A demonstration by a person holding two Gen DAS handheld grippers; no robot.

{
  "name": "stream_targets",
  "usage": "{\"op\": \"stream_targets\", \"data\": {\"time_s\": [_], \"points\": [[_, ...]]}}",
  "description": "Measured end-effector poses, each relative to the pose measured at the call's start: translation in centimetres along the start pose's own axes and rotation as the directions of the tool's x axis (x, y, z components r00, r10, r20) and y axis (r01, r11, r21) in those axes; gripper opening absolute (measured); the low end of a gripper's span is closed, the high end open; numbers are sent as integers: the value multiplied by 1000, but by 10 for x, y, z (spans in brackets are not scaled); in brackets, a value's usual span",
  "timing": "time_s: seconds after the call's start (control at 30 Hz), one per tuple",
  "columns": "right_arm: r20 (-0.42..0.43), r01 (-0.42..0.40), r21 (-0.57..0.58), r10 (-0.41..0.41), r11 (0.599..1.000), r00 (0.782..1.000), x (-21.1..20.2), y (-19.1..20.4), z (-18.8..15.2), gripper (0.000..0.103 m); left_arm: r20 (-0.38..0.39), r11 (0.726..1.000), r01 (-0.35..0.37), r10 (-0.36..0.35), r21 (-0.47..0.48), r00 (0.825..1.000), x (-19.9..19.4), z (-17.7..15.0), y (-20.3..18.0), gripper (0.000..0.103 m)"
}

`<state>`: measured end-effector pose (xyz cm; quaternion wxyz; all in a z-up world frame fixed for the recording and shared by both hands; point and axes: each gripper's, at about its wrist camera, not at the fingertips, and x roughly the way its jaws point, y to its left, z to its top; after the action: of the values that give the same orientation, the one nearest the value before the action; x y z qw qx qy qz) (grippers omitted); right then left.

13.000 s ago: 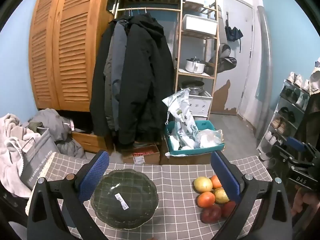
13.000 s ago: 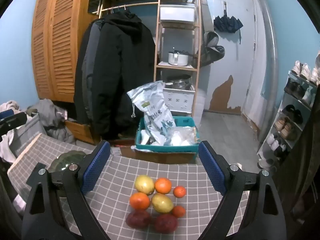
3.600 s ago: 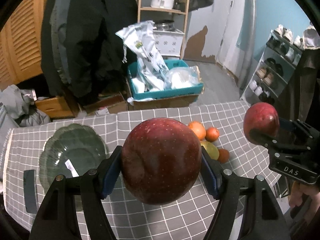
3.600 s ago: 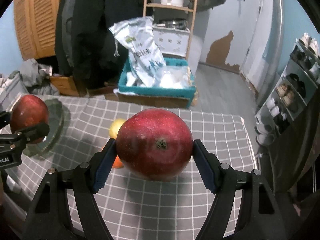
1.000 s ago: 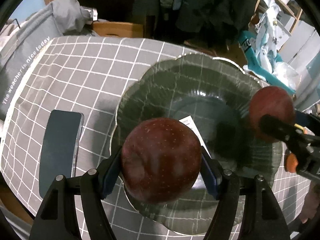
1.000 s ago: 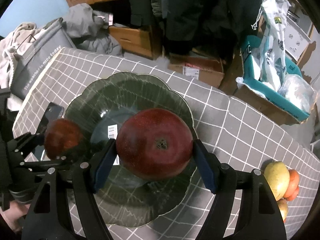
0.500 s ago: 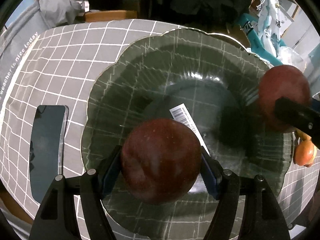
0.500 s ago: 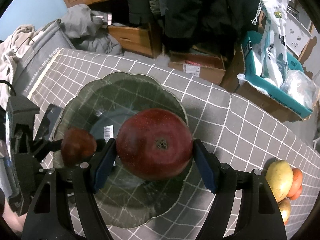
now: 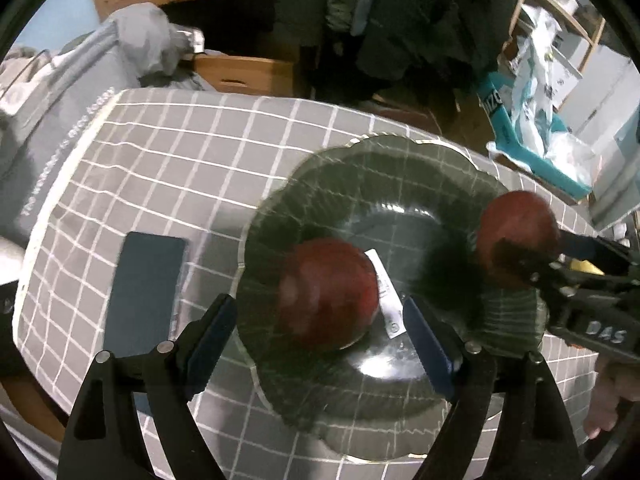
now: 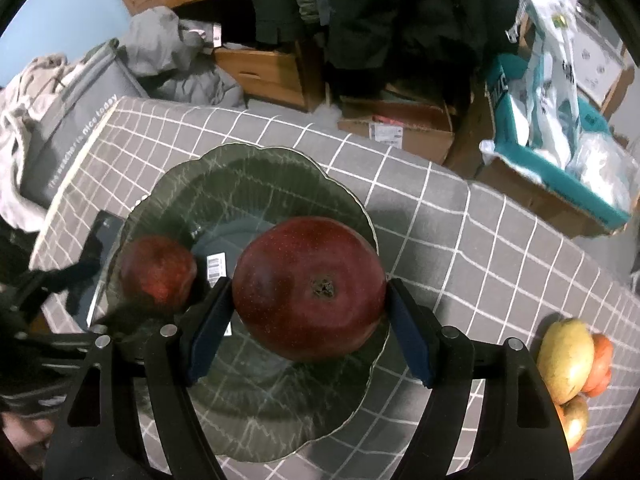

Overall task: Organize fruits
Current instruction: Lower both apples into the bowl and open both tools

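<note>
**A:** Left gripper (image 9: 320, 334) first: its jaws have just been opening, and the blue pads (image 9: 214, 330) stand clear on both sides of the dark red apple (image 9: 329, 294). That fruit sits on the floor of the green glass dish (image 9: 440, 168), beside the barcode sticker (image 9: 386, 300). So one fruit looks delivered.

**B:** And the right gripper (image 10: 308, 320)?

**A:** Pinching the second red apple (image 10: 309, 293), pads pressed to both flanks, blossom end facing the camera. It hangs above the dish's near right side, not set down yet.

**B:** So the step in hand?

**A:** Placing the pair. I'd say the next move calls for lowering that second apple onto free glass beside the first, then spreading the jaws gently. Round, smooth-skinned fruit on slick glass could roll.

**B:** The dish itself?

**A:** Translucent, ribbed, with a scalloped rim; shallow, so the slope should nudge fruit toward the middle. Under it, a grey cloth (image 10: 500, 240) with a white grid. A flat dark phone (image 9: 146, 288) lies just beside the dish.

**B:** More to fetch?

**A:** Yes, a yellow-green fruit (image 10: 566, 360) and orange ones wait well apart at the right edge.
</note>
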<state>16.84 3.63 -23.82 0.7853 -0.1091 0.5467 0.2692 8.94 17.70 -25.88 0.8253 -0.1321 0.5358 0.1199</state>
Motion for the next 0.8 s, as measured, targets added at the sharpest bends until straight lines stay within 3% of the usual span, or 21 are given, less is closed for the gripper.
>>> {"op": "stream_targets", "data": {"time_s": [0.3,0.63,0.8], "points": [[-54,14,-94,-19,995,998,23,28,-4,76,-1,995,-29,29,-95,1000,-7,-7,27,86],[-119,30,-116,-44,993,992,40,34,-11,77,1,995,-35,35,-88,999,-11,-10,31,86],[-57,14,-121,-21,992,998,25,38,-5,84,4,994,-27,28,-102,1000,-14,-9,33,86]]}}
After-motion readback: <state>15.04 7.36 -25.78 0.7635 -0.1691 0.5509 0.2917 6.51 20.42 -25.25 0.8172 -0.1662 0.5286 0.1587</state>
